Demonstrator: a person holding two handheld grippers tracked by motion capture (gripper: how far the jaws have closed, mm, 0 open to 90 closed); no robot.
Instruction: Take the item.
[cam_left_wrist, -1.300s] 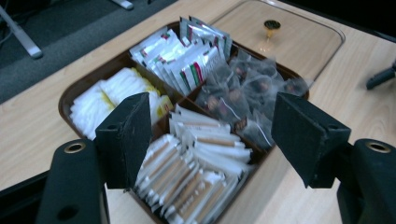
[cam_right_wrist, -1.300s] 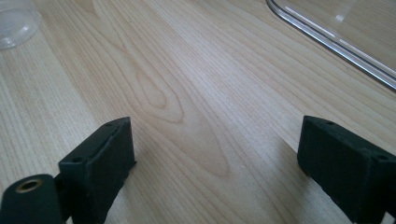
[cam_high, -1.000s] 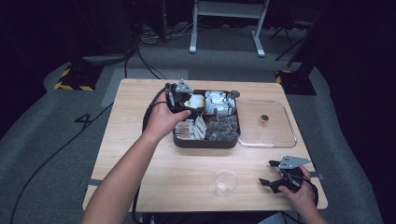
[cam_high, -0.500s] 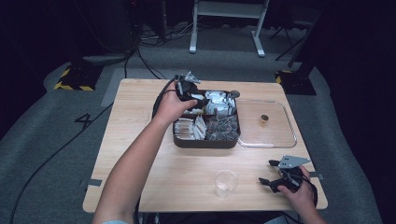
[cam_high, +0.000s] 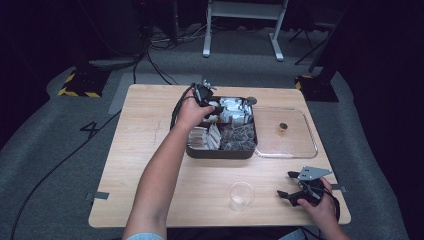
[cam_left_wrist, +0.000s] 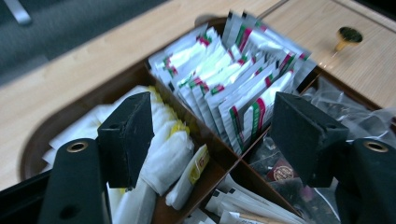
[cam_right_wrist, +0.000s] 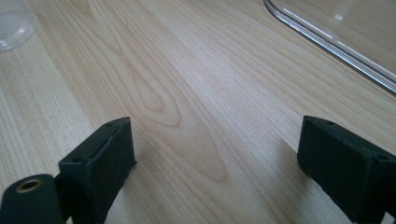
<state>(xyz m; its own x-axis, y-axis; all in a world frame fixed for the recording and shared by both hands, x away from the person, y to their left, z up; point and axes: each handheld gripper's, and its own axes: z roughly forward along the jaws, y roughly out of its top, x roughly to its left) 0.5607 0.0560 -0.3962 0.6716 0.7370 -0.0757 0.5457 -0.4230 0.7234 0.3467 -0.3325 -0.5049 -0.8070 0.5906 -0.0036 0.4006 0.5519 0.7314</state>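
- Left gripper view: left claw (cam_left_wrist: 212, 137) spread wide, hovering over white sachets (cam_left_wrist: 233, 84) packed in the brown tray (cam_left_wrist: 70, 126).
- Could easily snag several sachets at once, packed that tight.
- Right claw (cam_right_wrist: 212, 161) also spread, idle on worktop (cam_right_wrist: 187, 84).

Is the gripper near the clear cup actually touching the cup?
Apart. The high view shows bare table between the right gripper and the clear cup.
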